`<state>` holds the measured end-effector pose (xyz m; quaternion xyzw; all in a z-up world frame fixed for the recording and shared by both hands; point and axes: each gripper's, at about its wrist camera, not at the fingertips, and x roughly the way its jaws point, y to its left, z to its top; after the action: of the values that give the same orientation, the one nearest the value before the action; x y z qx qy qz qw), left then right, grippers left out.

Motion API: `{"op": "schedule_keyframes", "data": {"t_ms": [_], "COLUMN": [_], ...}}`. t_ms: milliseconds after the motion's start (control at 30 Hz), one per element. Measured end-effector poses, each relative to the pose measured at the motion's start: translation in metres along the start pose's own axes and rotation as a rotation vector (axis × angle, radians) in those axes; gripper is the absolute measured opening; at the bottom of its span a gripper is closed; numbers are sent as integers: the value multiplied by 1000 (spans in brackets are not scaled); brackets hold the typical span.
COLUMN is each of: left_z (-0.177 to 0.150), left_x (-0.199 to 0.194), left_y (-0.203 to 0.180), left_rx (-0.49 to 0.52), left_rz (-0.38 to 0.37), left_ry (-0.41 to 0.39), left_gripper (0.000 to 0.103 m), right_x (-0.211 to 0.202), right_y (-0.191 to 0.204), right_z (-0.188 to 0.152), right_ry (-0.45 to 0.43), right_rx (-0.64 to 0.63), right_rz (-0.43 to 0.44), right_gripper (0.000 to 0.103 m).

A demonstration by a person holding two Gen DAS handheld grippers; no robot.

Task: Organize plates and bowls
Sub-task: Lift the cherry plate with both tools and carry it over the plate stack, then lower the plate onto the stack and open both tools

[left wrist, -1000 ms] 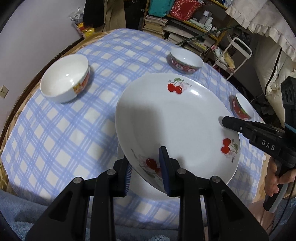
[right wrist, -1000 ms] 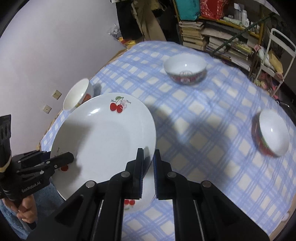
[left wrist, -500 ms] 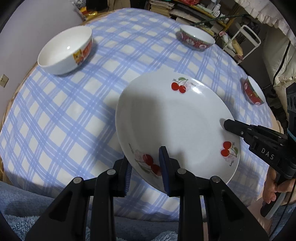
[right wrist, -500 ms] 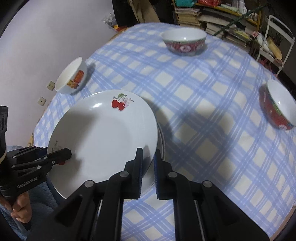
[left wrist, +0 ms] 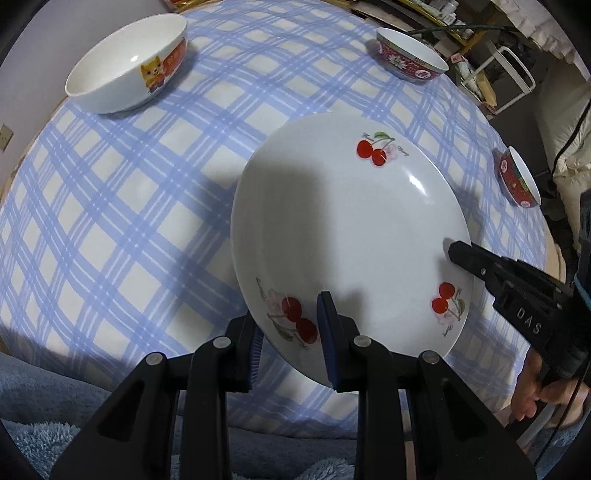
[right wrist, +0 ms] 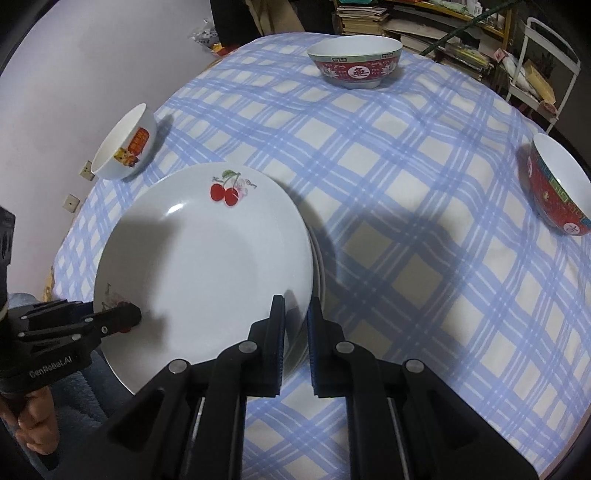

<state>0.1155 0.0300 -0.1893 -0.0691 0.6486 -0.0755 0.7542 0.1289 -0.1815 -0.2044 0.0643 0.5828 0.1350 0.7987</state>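
A white cherry-print plate [left wrist: 351,229] [right wrist: 207,258] is held at the table's near edge by both grippers. My left gripper [left wrist: 291,328] is shut on its near rim. My right gripper [right wrist: 295,325] is shut on its right rim and shows in the left wrist view [left wrist: 480,262]. In the right wrist view the rim of a second plate [right wrist: 320,269] shows just under it; I cannot tell whether they touch. A white bowl with a cartoon print [left wrist: 129,66] [right wrist: 125,144] stands far left. Two red patterned bowls stand at the back [left wrist: 410,59] [right wrist: 354,62] and right [left wrist: 517,181] [right wrist: 557,188].
The round table wears a blue-and-white checked cloth [left wrist: 110,206] [right wrist: 424,206]. Bookshelves [right wrist: 424,22] and a white wire rack [right wrist: 546,55] stand behind it. A blue fleece [left wrist: 44,424] lies at the near edge.
Both grippers have lowered the held plate toward the table and the plate beneath it. The bowls have not moved.
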Motion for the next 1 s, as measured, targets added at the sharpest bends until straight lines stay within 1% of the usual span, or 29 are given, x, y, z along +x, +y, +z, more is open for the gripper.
{"op": "schedule_keyframes", "data": {"t_ms": [100, 167, 333, 367, 400, 433, 500, 533, 633, 700, 767, 900, 1000], "left_z": [1, 1, -1, -1, -1, -1, -1, 1, 3, 4, 5, 6, 5], "left_x": [1, 3, 3, 3, 3, 4, 5, 5, 4, 3, 4, 4, 0], "left_y": [2, 1, -3, -4, -4, -2, 1, 3, 2, 1, -1, -4, -4], "left_rx": [-12, -2, 11, 12, 14, 15, -1, -11, -6, 5, 5, 19, 23], "left_rz": [-7, 1, 16, 24, 57, 83, 51, 31, 67, 71, 63, 82, 97], "left_ry": [7, 20, 24, 25, 23, 24, 33, 41, 19, 13, 19, 7, -9], "left_gripper": [27, 27, 27, 27, 27, 26, 26, 26, 27, 27, 28, 28, 29], "right_x": [-1, -1, -2, -2, -2, -4, -7, -7, -2, 2, 1, 1, 2], "right_y": [0, 1, 4, 5, 5, 6, 11, 15, 18, 16, 13, 8, 8], "right_z": [0, -1, -1, -1, -1, -1, 0, 0, 0, 0, 1, 3, 4], "right_ry": [-4, -10, -17, -18, -23, -29, -43, -49, -33, -20, -26, -33, -34], "right_rx": [3, -1, -36, -46, -56, -61, -78, -95, -113, -109, -96, -61, -58], "right_rz": [2, -5, -58, -67, -72, -62, -37, -53, -63, -75, -62, -38, -31], "right_gripper": [12, 12, 12, 12, 12, 10, 10, 10, 10, 11, 11, 11, 11]}}
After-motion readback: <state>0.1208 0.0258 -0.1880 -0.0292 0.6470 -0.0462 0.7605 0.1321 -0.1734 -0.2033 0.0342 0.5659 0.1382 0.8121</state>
